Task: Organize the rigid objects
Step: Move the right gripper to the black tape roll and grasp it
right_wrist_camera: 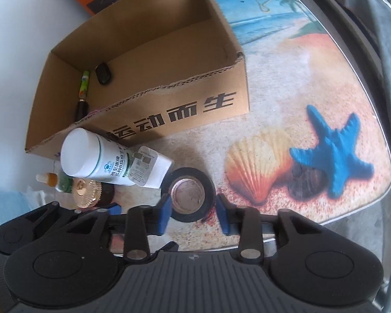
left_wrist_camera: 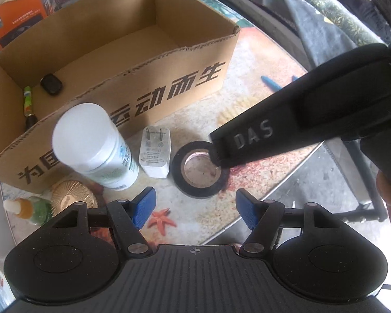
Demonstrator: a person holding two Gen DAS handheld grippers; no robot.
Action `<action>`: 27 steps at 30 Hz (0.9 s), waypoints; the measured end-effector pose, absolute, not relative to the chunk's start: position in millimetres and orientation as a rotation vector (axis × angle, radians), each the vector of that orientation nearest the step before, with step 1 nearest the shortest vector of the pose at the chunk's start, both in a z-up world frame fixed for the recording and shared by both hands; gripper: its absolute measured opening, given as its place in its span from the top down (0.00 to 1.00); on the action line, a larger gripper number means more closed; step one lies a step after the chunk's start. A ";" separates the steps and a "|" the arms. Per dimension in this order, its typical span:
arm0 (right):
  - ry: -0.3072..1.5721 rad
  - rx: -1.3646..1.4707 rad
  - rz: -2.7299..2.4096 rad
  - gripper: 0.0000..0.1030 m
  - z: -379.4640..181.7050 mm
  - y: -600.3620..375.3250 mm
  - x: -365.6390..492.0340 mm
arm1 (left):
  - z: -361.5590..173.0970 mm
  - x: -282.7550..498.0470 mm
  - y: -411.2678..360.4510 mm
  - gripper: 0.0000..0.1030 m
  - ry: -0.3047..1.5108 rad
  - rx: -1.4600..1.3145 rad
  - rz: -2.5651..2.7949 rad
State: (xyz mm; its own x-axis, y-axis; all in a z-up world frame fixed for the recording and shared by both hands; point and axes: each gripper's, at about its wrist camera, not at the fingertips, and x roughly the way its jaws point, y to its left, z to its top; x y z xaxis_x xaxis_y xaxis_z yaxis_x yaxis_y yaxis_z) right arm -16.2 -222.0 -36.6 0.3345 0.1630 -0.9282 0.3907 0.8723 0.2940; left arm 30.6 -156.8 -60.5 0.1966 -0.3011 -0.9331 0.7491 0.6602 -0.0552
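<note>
Tape roll (right_wrist_camera: 189, 195) is the item in hand: black electrical tape lying flat on the beach-print table (right_wrist_camera: 286, 99), near its front edge, just beside the white charger plug (right_wrist_camera: 150, 168) and the white pill bottle (right_wrist_camera: 91, 154). Right tool (right_wrist_camera: 193, 215) straddles it, blue pads on either side of the roll, jaws part spread. Can't tell whether the pads touch the tape yet; it reads as set for a grip, not clamped. In the left wrist view the right tool's tip sits at the roll's rim.

Left tool (left_wrist_camera: 194, 207) is spread wide, nothing between its pads, hovering just short of the tape on the side toward the table's front edge.

Cardboard box (right_wrist_camera: 148, 104) stands behind the row of items, open top. Inside, at its left end: a small black case (right_wrist_camera: 103, 73) and a green-labelled tube (right_wrist_camera: 83, 86).

Step, my read: picking the tape for the box. Next move calls for closing the right tool across the roll's outer wall, lifting clear of the plug, then carrying it over the box's near wall. Bottle and plug would be next in the queue.
</note>
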 end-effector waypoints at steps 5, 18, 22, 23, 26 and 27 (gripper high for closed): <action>1.264 0.462 -0.139 0.58 -53.1 -217.1 -8.4 | -75.8 32.2 -161.7 0.34 1.146 0.458 -0.742; 1.291 0.358 -0.077 0.67 -73.3 -213.5 3.1 | -95.7 24.5 -167.7 0.39 1.119 0.497 -0.722; 1.298 0.367 -0.061 0.72 -78.6 -213.7 6.5 | -96.6 22.4 -170.7 0.40 1.113 0.493 -0.735; 1.301 0.371 -0.062 0.72 -80.3 -214.5 7.6 | -96.9 22.1 -170.9 0.41 1.115 0.490 -0.737; 1.306 0.380 -0.059 0.74 -83.2 -216.4 10.2 | -97.5 20.8 -172.4 0.42 1.119 0.490 -0.743; 1.309 0.384 -0.057 0.74 -84.0 -217.9 10.5 | -97.8 21.0 -172.9 0.42 1.120 0.490 -0.745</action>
State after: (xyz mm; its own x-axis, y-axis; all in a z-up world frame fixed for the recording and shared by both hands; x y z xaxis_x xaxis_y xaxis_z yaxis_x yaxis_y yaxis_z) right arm 10.5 -217.9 -84.0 0.2671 0.1734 -0.9479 0.2553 0.9358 0.2432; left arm 21.0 -172.9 -97.8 0.2393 -0.2844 -0.9284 0.7461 0.6657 -0.0116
